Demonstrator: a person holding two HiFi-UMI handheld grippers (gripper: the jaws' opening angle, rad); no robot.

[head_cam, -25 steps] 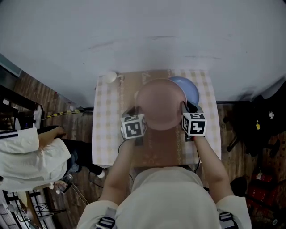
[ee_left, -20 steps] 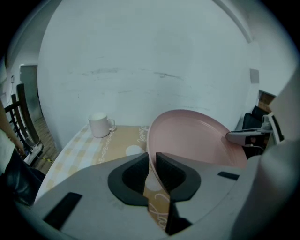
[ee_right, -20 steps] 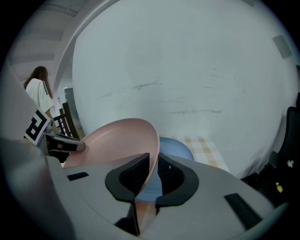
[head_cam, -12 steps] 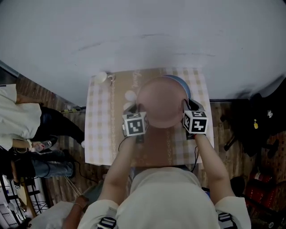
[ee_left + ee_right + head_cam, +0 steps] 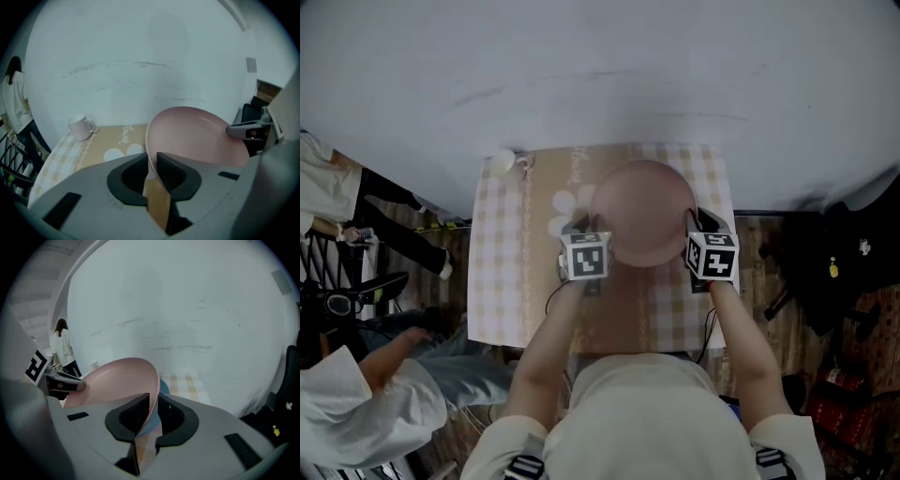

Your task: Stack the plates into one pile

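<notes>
I hold a pink plate [image 5: 642,211] above the table between both grippers. My left gripper [image 5: 586,228] has the plate's left rim between its jaws, and those jaws are opening while the pads still touch the rim [image 5: 151,161]. On the opposite rim my right gripper [image 5: 692,223] is shut. In the left gripper view the pink plate [image 5: 197,138] tilts up to the right. A blue plate [image 5: 161,387] lies on the table just under the pink plate [image 5: 117,380], past my right gripper [image 5: 153,401]. The head view hides it.
A white mug [image 5: 503,161] stands at the far left corner of the checked table [image 5: 502,272]. People stand and sit on the floor at the left [image 5: 356,394]. A dark bag [image 5: 834,253] lies to the right. A pale wall rises behind the table.
Both grippers carried the pink plate away from me and over the blue plate, which it now covers in the head view. The people at the left shifted.
</notes>
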